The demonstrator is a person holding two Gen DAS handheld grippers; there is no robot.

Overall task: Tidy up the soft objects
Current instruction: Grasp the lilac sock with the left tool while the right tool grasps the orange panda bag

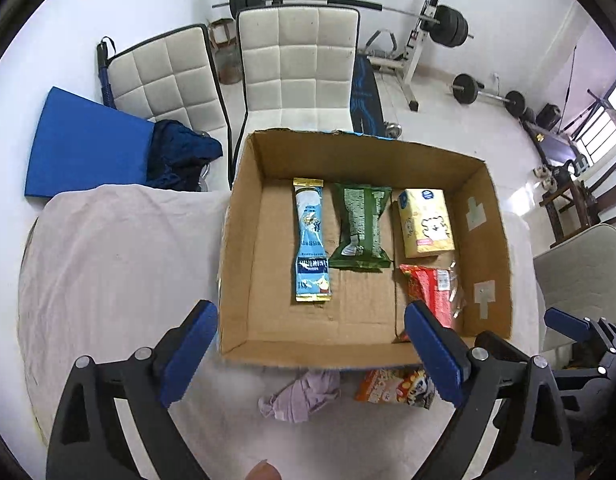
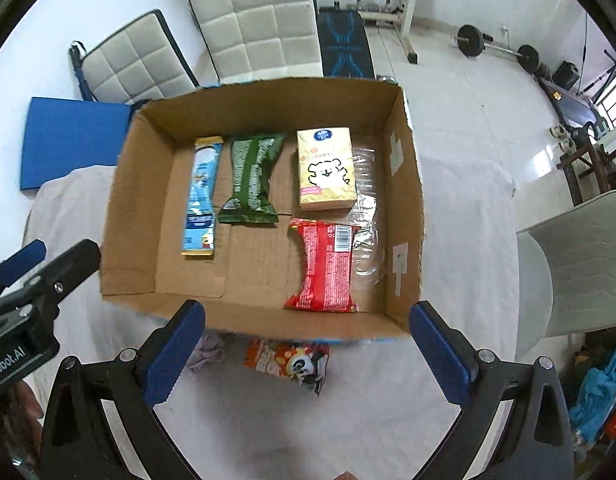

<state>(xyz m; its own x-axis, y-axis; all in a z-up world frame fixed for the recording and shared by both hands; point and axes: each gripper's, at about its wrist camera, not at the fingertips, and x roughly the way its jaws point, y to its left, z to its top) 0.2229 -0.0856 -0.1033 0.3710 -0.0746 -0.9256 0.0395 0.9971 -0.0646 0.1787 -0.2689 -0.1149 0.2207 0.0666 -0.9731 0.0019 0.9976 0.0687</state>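
The lower end of the red packet [image 1: 428,292] is hidden in the left wrist view behind a blue finger pad [image 1: 436,356] of the left gripper [image 1: 312,356]. Just in front of the cardboard box [image 2: 264,320], the orange panda packet [image 2: 292,360] is partly covered by the box's near wall in both views, and the lilac cloth [image 2: 206,350] is half concealed behind a pad in the right wrist view. The print on the packets inside the box cannot be read.

black left gripper [image 1: 310,354], blue finger pads [image 1: 190,350], silver screws
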